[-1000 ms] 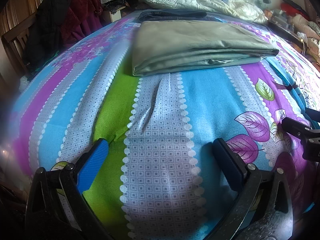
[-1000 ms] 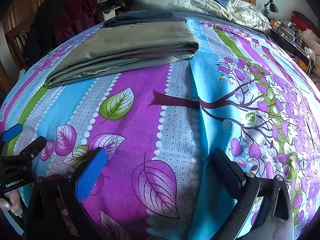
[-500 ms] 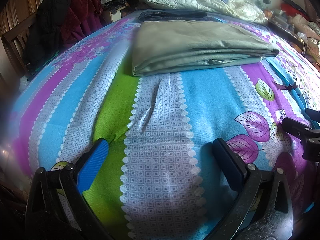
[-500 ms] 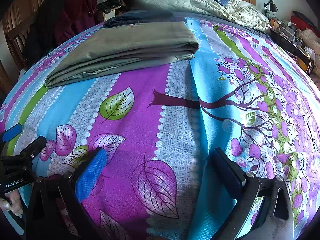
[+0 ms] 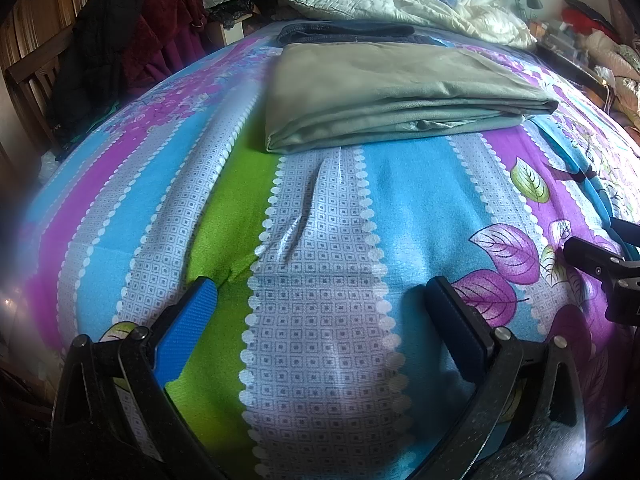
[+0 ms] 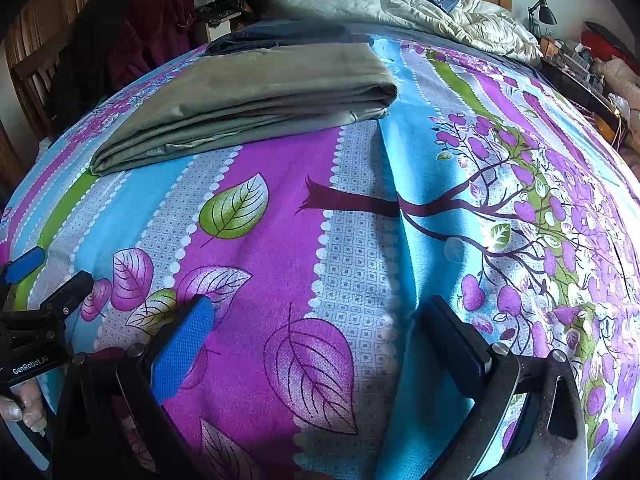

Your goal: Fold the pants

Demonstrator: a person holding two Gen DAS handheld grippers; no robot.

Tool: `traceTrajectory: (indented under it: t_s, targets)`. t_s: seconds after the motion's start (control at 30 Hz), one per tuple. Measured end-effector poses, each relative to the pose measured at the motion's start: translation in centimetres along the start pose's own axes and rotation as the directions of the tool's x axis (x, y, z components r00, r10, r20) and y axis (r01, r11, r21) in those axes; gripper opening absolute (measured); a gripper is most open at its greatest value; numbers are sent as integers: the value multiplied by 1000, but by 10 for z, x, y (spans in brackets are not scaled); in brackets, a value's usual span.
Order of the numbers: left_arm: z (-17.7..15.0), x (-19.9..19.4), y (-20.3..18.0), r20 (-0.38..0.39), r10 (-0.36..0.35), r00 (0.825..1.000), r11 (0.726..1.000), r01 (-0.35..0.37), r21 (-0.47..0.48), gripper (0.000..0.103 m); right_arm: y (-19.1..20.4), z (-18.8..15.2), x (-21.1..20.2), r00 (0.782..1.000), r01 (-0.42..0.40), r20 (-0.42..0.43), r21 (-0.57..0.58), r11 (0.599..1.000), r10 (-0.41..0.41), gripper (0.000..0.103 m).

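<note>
Left gripper [image 5: 320,300]: jaws spread wide, nothing between them; blue-padded finger on left, dark finger on right, both pointing forward and low. Seen from right wrist view at far left edge, black body with "GenRobot.AI" lettering, one blue pad tip visible.

Right gripper [image 6: 316,316]: jaws likewise wide apart, empty, same blue and dark fingers. Its black frame shows at right edge of left wrist view.

Person's hand [image 6: 22,404]: fingertips wrapped under left gripper body, nails visible.

Grippers side by side, apart.
</note>
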State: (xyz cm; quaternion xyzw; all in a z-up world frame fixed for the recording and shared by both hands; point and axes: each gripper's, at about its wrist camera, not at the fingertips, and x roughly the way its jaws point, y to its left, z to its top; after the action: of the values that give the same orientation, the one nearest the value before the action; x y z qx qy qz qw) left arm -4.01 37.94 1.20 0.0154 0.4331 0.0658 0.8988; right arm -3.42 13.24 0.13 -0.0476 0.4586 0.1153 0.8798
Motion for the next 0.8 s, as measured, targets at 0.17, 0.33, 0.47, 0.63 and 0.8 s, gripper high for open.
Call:
traceTrajectory:
  t_s: [0.17,0.33,0.47,0.63,0.8]
  targets:
    - [0,0,1,-8,-5,1000,1000,5,-14,103,0,0,-1,1000,1,-4,-4,1000,-1,103]
    - [7,2,1,-54,-4,999,999,2,-43,103,5,3,-1,998,9,-60,-15,1000,-10,103]
    - [11,3,1,-95,13,995,996,-21,-85,103,4,9,3,993,0,-118,-5,1000,-1,103]
    - [12,3,-2,-126,45,991,991,-60,-119,103,5,11,4,993,8,-118,-7,1000,-9,103]
    - [9,1,-4,-125,53,991,989,-69,-130,103,3,17,8,985,19,-170,22,1000,-15,103]
